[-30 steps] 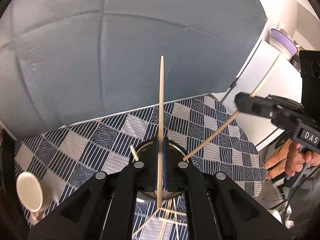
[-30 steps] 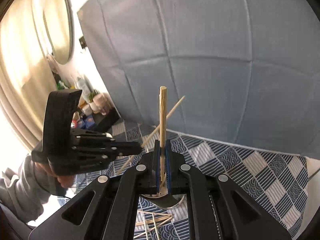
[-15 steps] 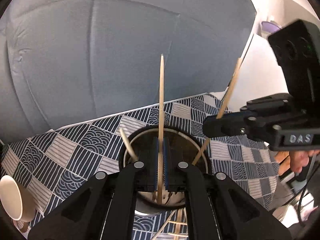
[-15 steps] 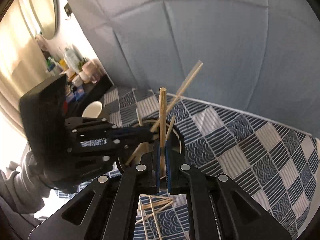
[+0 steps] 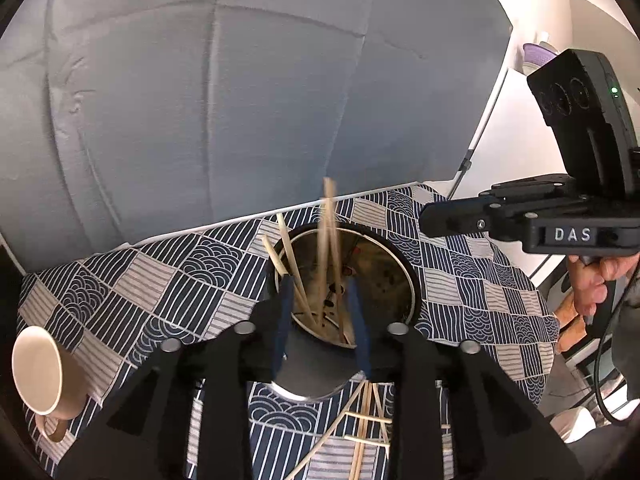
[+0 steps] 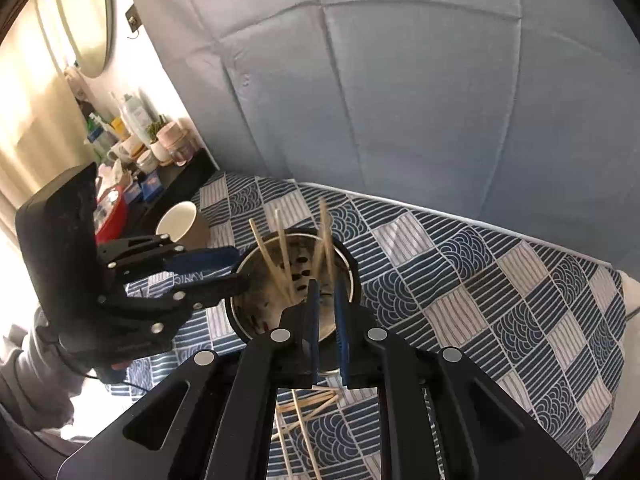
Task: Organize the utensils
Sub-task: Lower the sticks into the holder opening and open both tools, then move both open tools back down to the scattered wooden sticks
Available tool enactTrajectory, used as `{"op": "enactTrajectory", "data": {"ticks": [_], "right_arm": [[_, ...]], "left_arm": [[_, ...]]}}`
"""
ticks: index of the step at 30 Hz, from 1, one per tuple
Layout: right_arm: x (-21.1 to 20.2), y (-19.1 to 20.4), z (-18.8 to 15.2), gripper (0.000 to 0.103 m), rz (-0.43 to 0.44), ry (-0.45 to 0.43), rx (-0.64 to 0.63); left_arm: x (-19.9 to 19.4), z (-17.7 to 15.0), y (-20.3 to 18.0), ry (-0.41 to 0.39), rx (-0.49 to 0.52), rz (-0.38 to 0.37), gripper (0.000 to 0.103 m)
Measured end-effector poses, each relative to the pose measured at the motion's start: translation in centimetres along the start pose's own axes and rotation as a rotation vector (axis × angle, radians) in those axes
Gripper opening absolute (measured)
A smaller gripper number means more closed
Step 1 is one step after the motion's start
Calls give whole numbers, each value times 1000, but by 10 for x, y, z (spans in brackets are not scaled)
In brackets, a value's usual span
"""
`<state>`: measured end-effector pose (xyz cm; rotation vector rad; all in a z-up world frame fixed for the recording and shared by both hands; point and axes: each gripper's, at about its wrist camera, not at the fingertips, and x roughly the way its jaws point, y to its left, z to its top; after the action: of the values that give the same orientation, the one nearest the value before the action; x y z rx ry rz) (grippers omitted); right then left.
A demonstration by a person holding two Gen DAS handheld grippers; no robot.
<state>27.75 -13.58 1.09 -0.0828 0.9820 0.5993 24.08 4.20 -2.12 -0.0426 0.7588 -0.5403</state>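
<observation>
Grey quilted fabric fills the background, and in front of it a blue patterned cloth (image 5: 168, 280) covers the surface where you're working. Your left claw (image 5: 320, 312) has just been opening, and its blue pads now stand clearly apart with nothing pressed between them; the blurred chopsticks (image 5: 330, 240) are dropping free into the steel holder (image 5: 384, 276) right ahead. Your right claw (image 6: 325, 312) hangs just over the holder's near rim in its own view, its pads only a narrow gap apart, and nothing is between them either. So this delivery looks done: several sticks lean inside the holder, a few upright ones against the far wall, two caught mid-fall and blurred. But you're not finished. Look below the holder, close to you: a loose pile of chopsticks (image 5: 360, 432) lies crossed on the cloth, touching one another at odd angles, and that's your remaining work as I judge it. A tan cup (image 5: 40, 376) lies on its side at the left edge, well apart from the holder; whether it belongs to the job I can't tell. Call it partway along.
</observation>
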Motion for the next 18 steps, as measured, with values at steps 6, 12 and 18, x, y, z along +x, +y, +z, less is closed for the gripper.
{"op": "enactTrajectory", "data": {"ticks": [6,12,18], "right_arm": [[-10,1,-9,20,-3,-18,11],[-16,2,-24,37,-20,-19,14],[-18,-5,-44,50,-28,9,40]], "left_arm": [[-11,-8,-2,48,39,54,44],[-14,-23,-4,105,89,123,70],[-7,-41,-8,175,157,168,82]]}}
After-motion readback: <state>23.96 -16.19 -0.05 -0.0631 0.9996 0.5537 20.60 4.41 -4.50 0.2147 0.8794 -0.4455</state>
